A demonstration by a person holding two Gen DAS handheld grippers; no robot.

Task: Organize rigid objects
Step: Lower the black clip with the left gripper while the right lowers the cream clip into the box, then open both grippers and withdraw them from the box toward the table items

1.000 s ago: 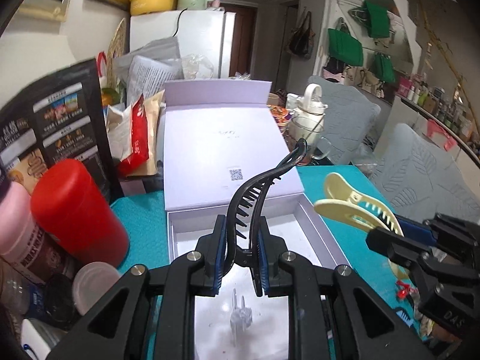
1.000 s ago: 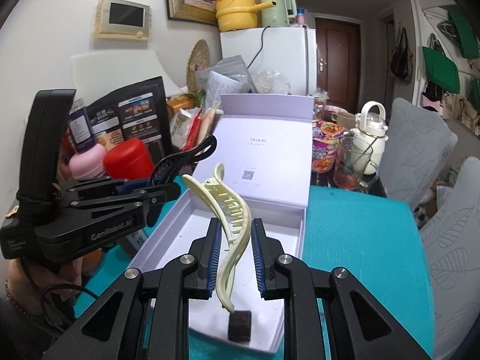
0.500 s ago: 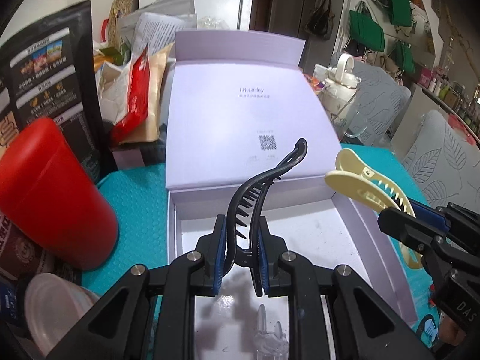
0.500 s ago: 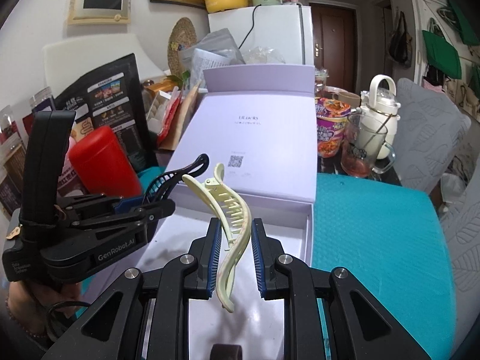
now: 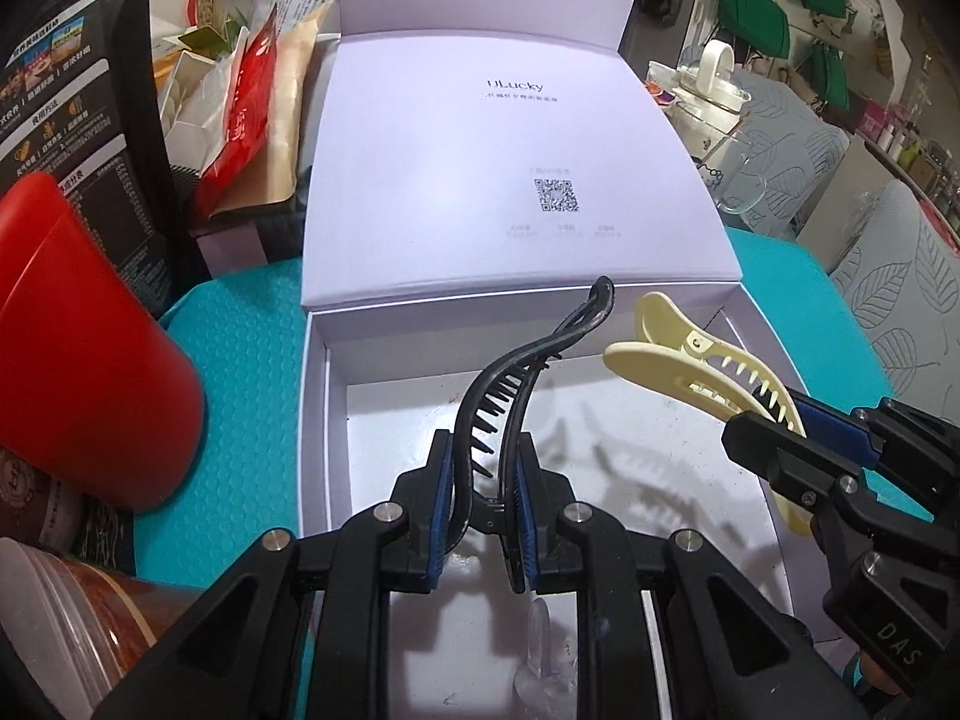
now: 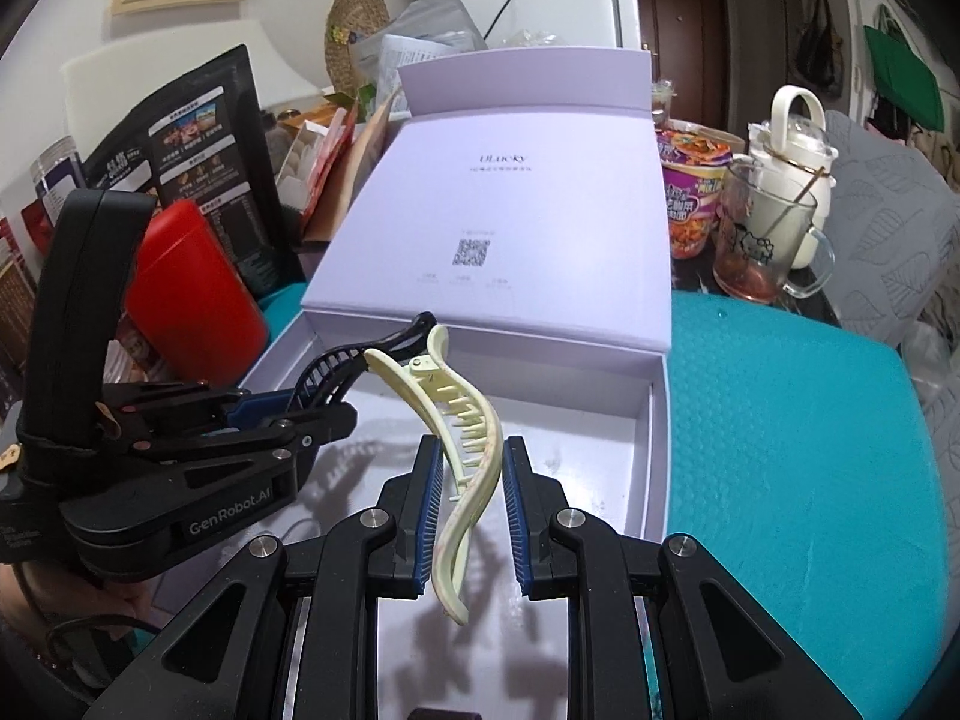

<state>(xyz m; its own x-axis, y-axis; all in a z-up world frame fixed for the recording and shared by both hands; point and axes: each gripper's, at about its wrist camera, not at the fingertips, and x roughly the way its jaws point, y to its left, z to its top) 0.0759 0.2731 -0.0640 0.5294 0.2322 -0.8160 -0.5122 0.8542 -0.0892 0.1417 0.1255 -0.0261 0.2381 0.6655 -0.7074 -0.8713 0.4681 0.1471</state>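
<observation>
The left gripper (image 5: 480,504) is clamped on a black hair claw (image 5: 528,372) at lower centre of the left view. The right gripper (image 6: 465,510) appears parted around a cream hair claw (image 6: 462,450); whether it is gripped cannot be told. Both are held over the open white box (image 5: 315,420). The claws nearly touch, so tangling is judged likely, or a slip onto the clear clip (image 5: 540,654) at the bottom.

Left gripper (image 5: 483,504): blue-padded fingers (image 5: 440,510) closed tight on a black hair clip (image 5: 522,372), gripped near its hinge end, the clip's tip projecting forward and up. Right gripper (image 6: 467,507): pads slightly parted, a cream hair clip (image 6: 465,450) standing between them, contact unclear. The two grippers sit side by side, nearly level, left one angled toward the right.
</observation>
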